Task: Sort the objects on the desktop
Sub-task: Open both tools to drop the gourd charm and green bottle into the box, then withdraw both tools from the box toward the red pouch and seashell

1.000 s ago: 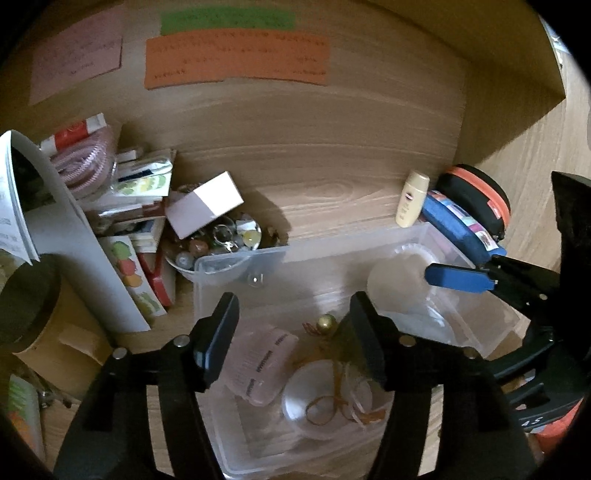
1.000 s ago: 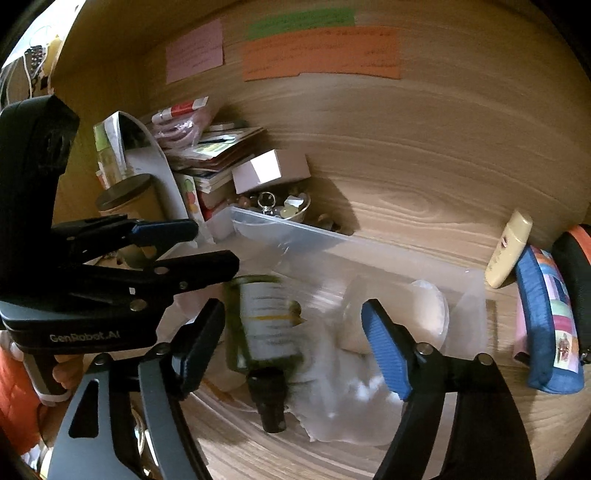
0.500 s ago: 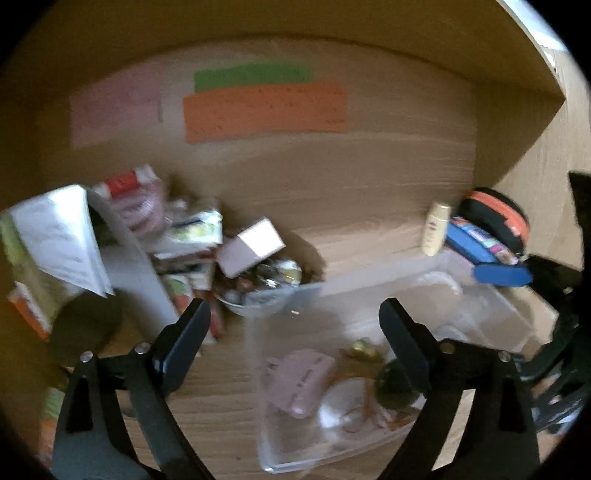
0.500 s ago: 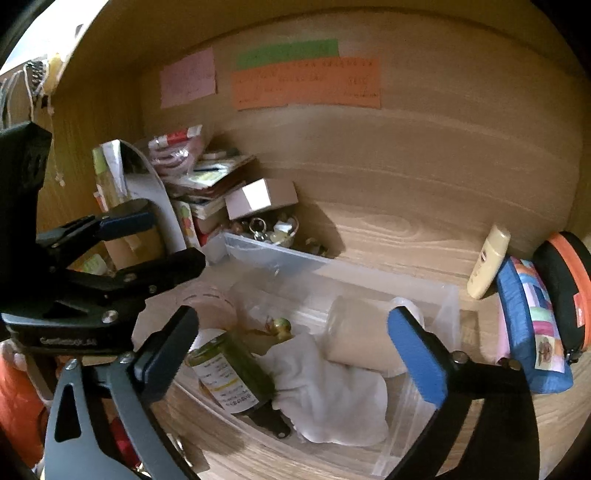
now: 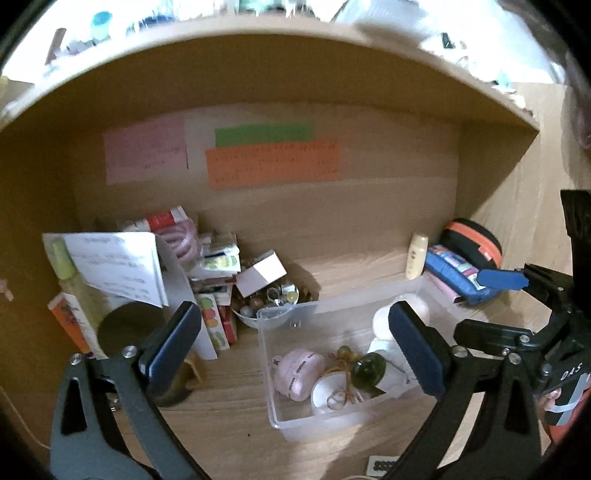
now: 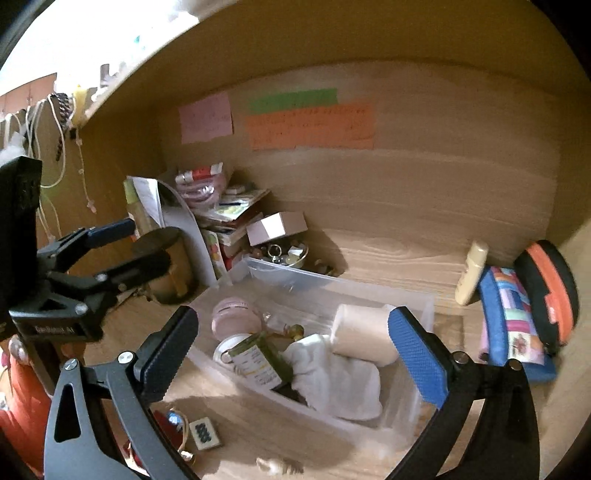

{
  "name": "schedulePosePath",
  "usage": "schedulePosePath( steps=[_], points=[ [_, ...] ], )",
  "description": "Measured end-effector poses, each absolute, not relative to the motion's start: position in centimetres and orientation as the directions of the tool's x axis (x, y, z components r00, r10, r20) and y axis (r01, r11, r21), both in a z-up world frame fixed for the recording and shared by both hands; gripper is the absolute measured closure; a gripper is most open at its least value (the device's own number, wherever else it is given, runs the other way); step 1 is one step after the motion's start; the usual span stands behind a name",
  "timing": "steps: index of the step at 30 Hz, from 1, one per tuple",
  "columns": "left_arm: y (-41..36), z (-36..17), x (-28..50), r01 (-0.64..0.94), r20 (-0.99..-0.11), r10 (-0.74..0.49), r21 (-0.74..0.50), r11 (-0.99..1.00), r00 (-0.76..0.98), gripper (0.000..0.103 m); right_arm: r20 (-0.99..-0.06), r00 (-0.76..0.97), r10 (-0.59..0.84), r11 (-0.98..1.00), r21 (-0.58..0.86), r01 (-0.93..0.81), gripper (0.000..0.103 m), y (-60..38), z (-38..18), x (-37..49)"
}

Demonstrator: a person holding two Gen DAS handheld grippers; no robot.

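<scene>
Both tongs are dark grey frames with silver screws. The left tongs (image 5: 295, 347) carry dark navy ribbed pads, the right tongs (image 6: 291, 350) brighter blue ones. White "GenRobot.AI" lettering marks the left housing, above an orange sleeve (image 6: 22, 384).

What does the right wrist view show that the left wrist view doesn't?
Only the right wrist view: a small key fob beside the mahjong tile on the desk in front of the bin, the green bottle's label side, and cords hanging at the far left.

Only the left wrist view: the cluttered shelf top above the cubby.

Both: the clear plastic bin holding the pink case, white cloth and roll; the sticky notes; both tongs open and empty, left tongs, right tongs.
</scene>
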State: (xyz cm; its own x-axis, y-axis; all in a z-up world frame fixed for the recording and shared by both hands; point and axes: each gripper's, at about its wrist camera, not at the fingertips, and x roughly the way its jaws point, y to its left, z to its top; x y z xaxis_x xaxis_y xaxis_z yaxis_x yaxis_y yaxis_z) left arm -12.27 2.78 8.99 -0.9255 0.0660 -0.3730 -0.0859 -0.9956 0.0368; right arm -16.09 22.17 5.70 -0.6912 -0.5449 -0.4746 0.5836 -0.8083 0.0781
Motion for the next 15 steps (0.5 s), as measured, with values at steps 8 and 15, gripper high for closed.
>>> schedulePosePath(
  steps=[8,15],
  points=[
    [2.4,7.9,-8.0,-0.087,-0.38,0.074,0.019,-0.996,-0.922,0.0,-0.455,-0.739,-0.496,-0.839,0.034,0.543,0.0,24.5,5.7,-12.5],
    [2.0,4.5,-6.1,-0.131,-0.486,0.122,-0.016,-0.991,-0.865,0.0,-0.513,-0.734,-0.444,-0.861,0.017,0.509,0.0,25.6,3.8,-10.9]
  ],
)
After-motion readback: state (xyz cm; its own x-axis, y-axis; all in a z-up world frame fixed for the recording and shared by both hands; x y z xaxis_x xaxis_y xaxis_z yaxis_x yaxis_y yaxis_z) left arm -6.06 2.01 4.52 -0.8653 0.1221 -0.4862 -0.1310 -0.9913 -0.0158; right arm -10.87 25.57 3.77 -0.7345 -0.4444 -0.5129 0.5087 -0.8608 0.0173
